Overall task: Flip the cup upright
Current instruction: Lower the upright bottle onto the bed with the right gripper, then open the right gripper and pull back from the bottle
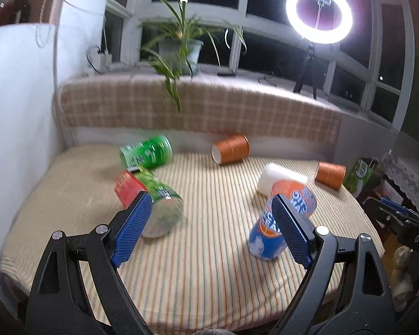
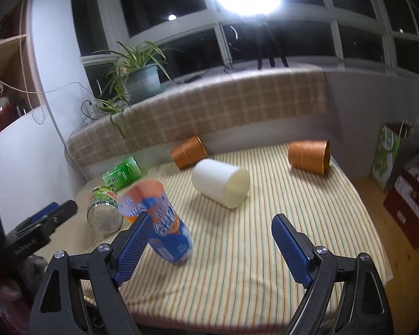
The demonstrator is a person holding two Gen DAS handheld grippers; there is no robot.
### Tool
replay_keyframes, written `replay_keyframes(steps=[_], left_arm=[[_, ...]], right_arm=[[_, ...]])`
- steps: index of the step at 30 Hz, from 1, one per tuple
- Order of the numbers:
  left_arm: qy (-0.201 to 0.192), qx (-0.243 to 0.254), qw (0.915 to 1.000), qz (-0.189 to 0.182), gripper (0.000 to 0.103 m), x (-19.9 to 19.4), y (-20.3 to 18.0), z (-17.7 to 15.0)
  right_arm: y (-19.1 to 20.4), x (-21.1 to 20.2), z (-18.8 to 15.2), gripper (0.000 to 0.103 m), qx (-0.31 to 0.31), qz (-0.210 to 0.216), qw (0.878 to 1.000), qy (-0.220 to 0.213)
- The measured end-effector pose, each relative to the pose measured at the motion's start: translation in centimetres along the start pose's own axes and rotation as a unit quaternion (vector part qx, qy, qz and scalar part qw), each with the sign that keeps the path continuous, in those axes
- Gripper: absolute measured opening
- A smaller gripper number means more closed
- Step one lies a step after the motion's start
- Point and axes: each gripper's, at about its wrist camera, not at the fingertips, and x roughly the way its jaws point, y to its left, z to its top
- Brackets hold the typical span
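Right wrist view has the blue-and-orange cup (image 2: 164, 223) tilted on the striped mattress (image 2: 265, 251), just beside the right gripper (image 2: 209, 248)'s left pad, both grippers wide open and empty, left gripper (image 1: 209, 231) similarly close.

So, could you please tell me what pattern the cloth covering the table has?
Thin stripes on cream, on the cloth; clearest in the right wrist view.

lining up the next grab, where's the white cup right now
The white cup lies on its side mid-table in the right wrist view, ahead of the open right gripper, between the blue-and-orange cup and the two copper cups behind it.
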Motion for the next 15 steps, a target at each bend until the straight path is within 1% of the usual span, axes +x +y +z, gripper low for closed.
replay_keyframes(steps=[2,8,9,11,13,15], left_arm=[[-0.013,-0.002,0.9999,0.002,0.09,-0.7,0.2,0.3],[-0.034,-0.005,0.9994,0.012,0.09,-1.9,0.3,0.9],[-0.038,-0.003,0.9992,0.014,0.091,-2.1,0.3,0.9],[-0.047,0.001,0.9987,0.022,0.102,-2.4,0.2,0.9],[-0.063,0.007,0.9976,0.03,0.103,-3.0,0.0,0.9],[-0.07,0.013,0.9969,0.034,0.103,-3.3,-0.2,0.9]], right_arm=[[0.5,-0.1,0.0,0.092,-0.011,-0.005,1.0,-0.01],[2.1,-0.9,0.2,0.102,-0.048,-0.027,0.997,-0.048],[2.1,-1.0,0.2,0.103,-0.051,-0.029,0.997,-0.052],[2.3,-1.1,0.3,0.103,-0.054,-0.032,0.996,-0.06],[2.5,-1.2,0.4,0.103,-0.057,-0.035,0.996,-0.065],[2.6,-1.3,0.5,0.103,-0.059,-0.038,0.995,-0.069]])
